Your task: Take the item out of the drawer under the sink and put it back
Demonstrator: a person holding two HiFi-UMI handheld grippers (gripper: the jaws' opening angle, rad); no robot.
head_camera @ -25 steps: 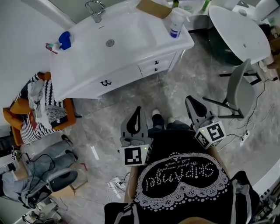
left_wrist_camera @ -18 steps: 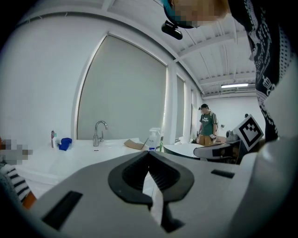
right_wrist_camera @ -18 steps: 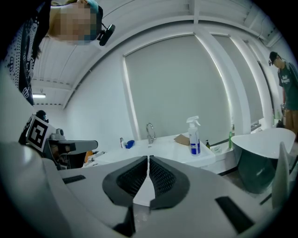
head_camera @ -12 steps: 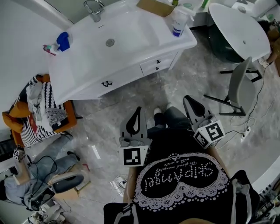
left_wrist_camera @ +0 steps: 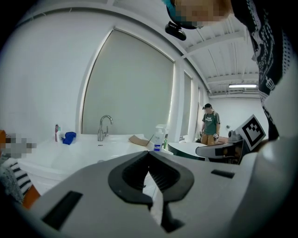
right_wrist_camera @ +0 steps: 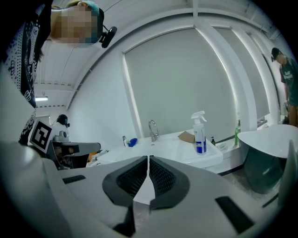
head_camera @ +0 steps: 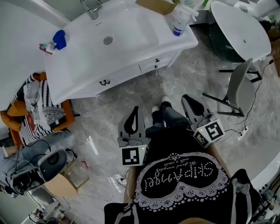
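The white sink cabinet (head_camera: 118, 39) stands ahead of me, its drawers closed: a wide one with a dark handle (head_camera: 104, 82) and two small ones (head_camera: 155, 64) at the right. No drawer item shows. In the head view my left gripper (head_camera: 137, 109) and right gripper (head_camera: 186, 98) are held in front of my body, well short of the cabinet and pointing toward it. Both are shut with nothing between the jaws, as the left gripper (left_wrist_camera: 149, 155) and right gripper (right_wrist_camera: 148, 160) show in their own views.
A spray bottle (head_camera: 178, 22), cardboard piece (head_camera: 154, 5) and blue item (head_camera: 59, 39) sit on the counter. A grey chair (head_camera: 239, 87) and round white table (head_camera: 240, 26) stand right. An orange chair with striped clothes (head_camera: 39, 109) and floor clutter (head_camera: 52, 175) lie left.
The sink has slid slightly up in the head view and my foot has stepped forward. Both grippers stay shut and hold the same pose. The clutter at lower left has shifted in the frame.
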